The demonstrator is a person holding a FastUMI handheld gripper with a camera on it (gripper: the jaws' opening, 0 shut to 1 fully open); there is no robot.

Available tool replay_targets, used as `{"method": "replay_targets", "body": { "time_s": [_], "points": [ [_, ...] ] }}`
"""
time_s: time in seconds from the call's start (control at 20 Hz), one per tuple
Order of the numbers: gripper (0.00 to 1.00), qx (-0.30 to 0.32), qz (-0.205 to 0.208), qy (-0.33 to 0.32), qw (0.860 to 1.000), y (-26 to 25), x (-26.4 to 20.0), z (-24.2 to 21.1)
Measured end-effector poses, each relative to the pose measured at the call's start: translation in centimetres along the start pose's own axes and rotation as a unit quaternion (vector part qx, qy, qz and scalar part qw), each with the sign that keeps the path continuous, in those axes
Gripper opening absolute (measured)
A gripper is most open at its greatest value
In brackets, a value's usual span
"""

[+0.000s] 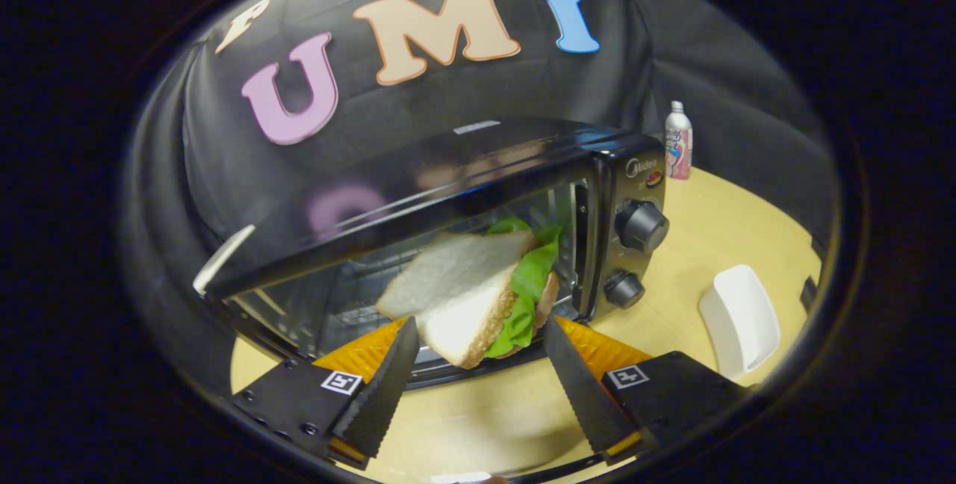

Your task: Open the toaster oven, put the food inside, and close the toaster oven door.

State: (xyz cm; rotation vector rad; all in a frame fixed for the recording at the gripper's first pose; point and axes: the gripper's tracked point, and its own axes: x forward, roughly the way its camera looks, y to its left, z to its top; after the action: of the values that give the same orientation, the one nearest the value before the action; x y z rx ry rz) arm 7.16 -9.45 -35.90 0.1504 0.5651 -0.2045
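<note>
My gripper (480, 334) is shut on a sandwich (463, 290) of white bread with green lettuce, held tilted between both fingers. Just beyond it stands the black toaster oven (523, 163), its front open so the wire rack and shiny inside show. The sandwich hangs at the mouth of the opening, toward its right half. The lowered door (448, 376) shows as a dark strip under the sandwich. Two black knobs (641, 226) sit on the oven's right panel.
The oven stands on a light wooden table (709, 230). A white oblong dish (739, 320) lies to the right of the fingers. A small white and pink bottle (678, 140) stands behind the oven's right corner. A white strip (224, 256) shows at the oven's left.
</note>
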Motion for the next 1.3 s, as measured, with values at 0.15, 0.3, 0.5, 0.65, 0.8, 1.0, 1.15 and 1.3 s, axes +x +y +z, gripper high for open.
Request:
{"method": "replay_targets", "body": {
  "time_s": [0.15,0.3,0.5,0.65,0.8,1.0,1.15,1.3],
  "points": [
    [1.0,-0.105,-0.048,-0.007,0.993,-0.3,-1.1,0.8],
    [1.0,-0.124,-0.059,-0.039,0.99,0.0,-3.3,1.3],
    [1.0,-0.075,-0.033,-0.071,0.994,-0.3,-10.2,0.6],
    [1.0,-0.067,-0.036,-0.063,0.995,-1.4,-15.1,-2.3],
    [1.0,-0.077,-0.043,-0.049,0.995,-2.2,-18.4,-5.9],
    [1.0,-0.069,-0.035,-0.025,0.997,-2.4,-20.5,-11.2],
    [1.0,-0.073,-0.029,0.003,0.997,-1.8,-20.4,-14.0],
    [1.0,-0.066,-0.005,0.019,0.998,-0.1,-19.4,-15.6]
  ]
}}
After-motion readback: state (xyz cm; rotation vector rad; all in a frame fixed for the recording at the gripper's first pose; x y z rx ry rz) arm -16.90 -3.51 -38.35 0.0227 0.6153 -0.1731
